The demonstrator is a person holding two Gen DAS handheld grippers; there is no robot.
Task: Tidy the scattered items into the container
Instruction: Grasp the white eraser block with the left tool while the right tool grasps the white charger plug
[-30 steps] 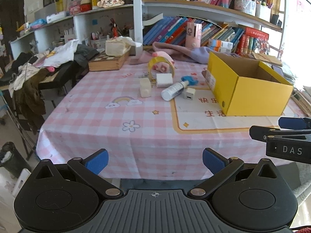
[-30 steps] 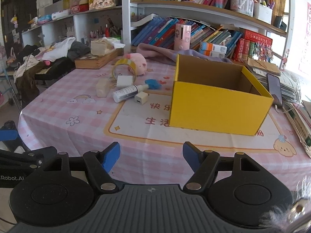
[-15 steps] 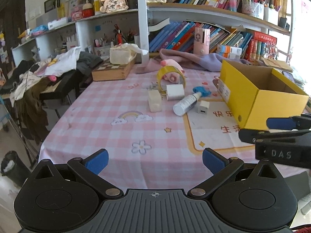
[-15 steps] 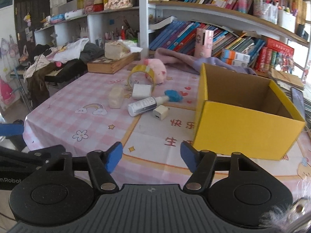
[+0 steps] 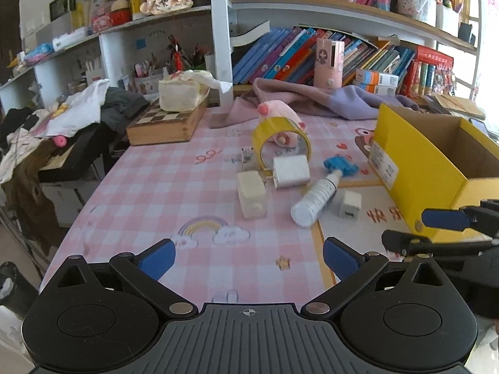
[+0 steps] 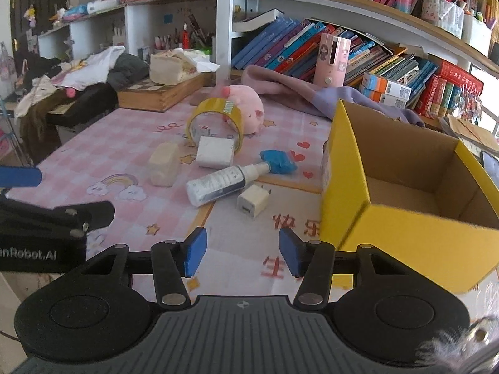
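Both grippers have closed in on the table over the last second: the cluster of scattered items and the yellow box (image 6: 405, 193) now sit much larger in both wrist views, so this reads as the approach phase, nothing picked yet. Left gripper (image 5: 249, 257) is spread wide and empty, hanging over the near edge of the table and aimed at the cream block (image 5: 252, 198) and spray bottle (image 5: 316, 199). Right gripper (image 6: 241, 251) is also parted, narrower, empty, lined up on the small white charger cube (image 6: 253, 201), which lies just beside the bottle (image 6: 224, 182). Tape roll (image 6: 215, 121), white adapter (image 6: 215, 156), blue item (image 6: 277, 162) and pink plush (image 6: 246, 109) sit further toward the middle of the table. The box stands at the right side of the table, open and empty as far as visible. Likely first grab: the cube, shortest haul to the box.
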